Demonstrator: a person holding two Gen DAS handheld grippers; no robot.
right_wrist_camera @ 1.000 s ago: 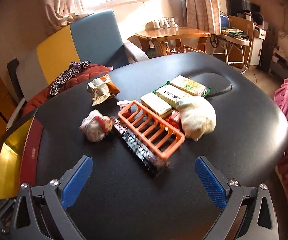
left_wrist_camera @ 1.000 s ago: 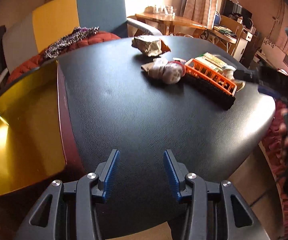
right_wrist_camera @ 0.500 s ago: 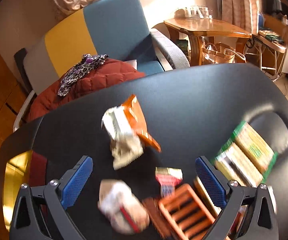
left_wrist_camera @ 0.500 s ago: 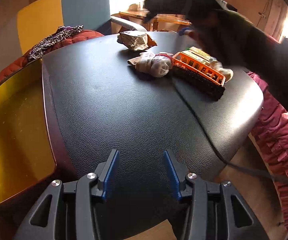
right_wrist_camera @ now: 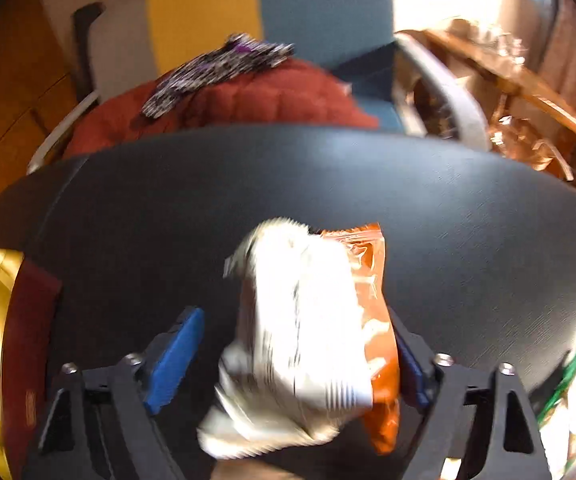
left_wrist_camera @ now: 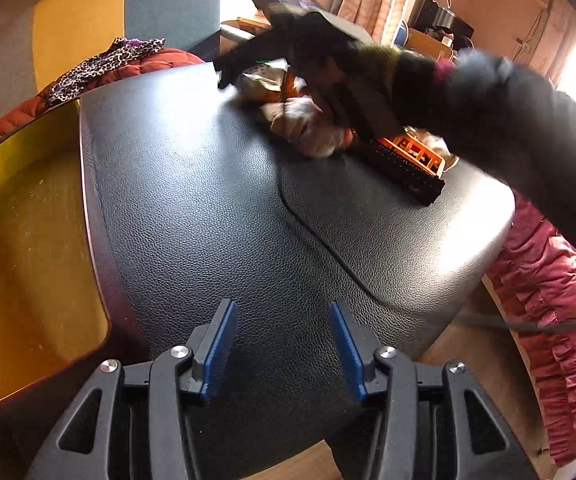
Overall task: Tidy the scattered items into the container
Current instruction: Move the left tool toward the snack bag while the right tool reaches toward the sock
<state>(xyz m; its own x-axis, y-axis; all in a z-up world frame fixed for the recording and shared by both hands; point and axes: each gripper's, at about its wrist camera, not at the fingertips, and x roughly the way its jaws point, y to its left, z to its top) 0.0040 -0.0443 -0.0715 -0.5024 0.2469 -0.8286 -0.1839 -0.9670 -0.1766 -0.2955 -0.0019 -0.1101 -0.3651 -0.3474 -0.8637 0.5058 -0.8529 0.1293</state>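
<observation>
A crumpled white and orange snack bag [right_wrist_camera: 308, 332] lies on the black table [right_wrist_camera: 448, 216] between the open jaws of my right gripper [right_wrist_camera: 296, 336]; the left blue pad [right_wrist_camera: 175, 356] stands apart from it, the right pad is mostly hidden behind it. In the left wrist view the right gripper's black body [left_wrist_camera: 288, 36] reaches over the same bag [left_wrist_camera: 267, 80]. My left gripper [left_wrist_camera: 283, 344] is open and empty over the table's near edge. The gold-lined container [left_wrist_camera: 27, 240] is at the left. A white wrapped bundle [left_wrist_camera: 308, 128] and an orange rack [left_wrist_camera: 412, 152] lie behind.
A dark comb-like strip [left_wrist_camera: 404, 172] lies along the orange rack. Green-edged packets [right_wrist_camera: 568, 392] show at the right edge. A chair with a red jacket [right_wrist_camera: 227, 108] stands behind the table. Pink ruffled fabric [left_wrist_camera: 548, 300] hangs at the table's right edge.
My right gripper has moved forward and down over the snack bag, which now sits between its jaws. The left gripper has barely moved.
</observation>
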